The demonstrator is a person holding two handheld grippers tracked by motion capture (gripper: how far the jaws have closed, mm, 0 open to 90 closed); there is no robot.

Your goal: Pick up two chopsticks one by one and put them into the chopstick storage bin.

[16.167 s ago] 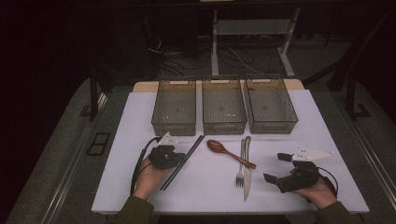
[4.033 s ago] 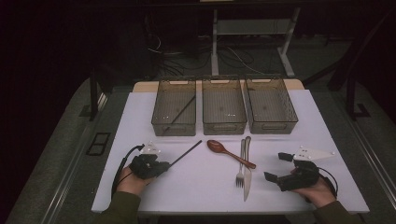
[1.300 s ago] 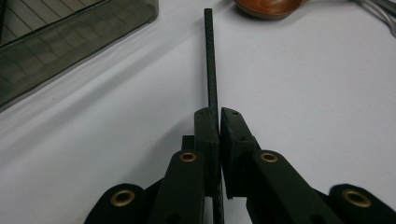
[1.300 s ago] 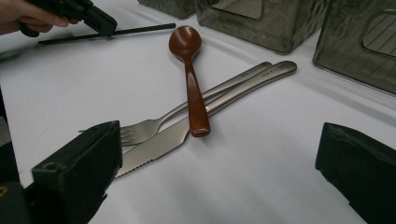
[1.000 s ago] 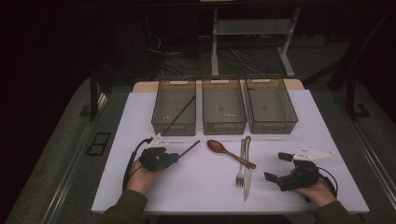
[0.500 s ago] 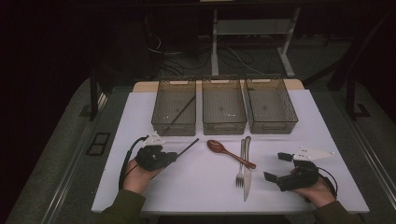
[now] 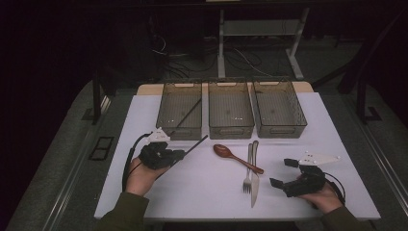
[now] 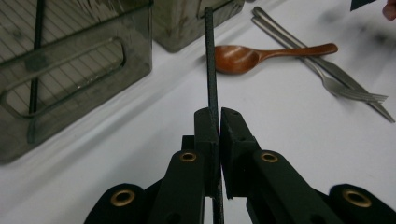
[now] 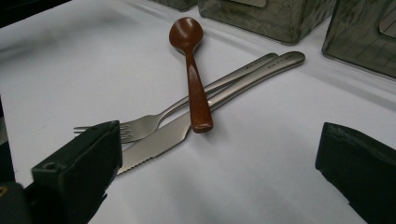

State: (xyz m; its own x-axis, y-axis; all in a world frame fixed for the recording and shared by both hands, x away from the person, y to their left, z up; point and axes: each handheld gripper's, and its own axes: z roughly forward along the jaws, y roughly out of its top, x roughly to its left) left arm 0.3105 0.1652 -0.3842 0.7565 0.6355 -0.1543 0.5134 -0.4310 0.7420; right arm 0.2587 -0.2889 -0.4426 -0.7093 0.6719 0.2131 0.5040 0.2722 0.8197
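White desk (image 7: 211, 192); three clear bins (image 7: 232, 108) at far edge, one black chopstick (image 7: 188, 113) in the left bin. Left gripper (image 8: 218, 122) pinches a second chopstick (image 8: 210, 70). Right gripper (image 9: 219, 168) jaws spread. Centre: knife (image 7: 254, 178), fork (image 7: 248, 169), wooden spoon (image 7: 235, 157) handle lying across both.

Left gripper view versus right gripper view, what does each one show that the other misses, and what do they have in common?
Left gripper view alone: the left gripper shut on a black chopstick, and a second chopstick inside the nearest bin.

Right gripper view alone: the right gripper with its jaws wide apart, holding nothing, and the knife's serrated blade.

Both: the wooden spoon lying across the metal fork and knife on the white tabletop, with clear bins behind.
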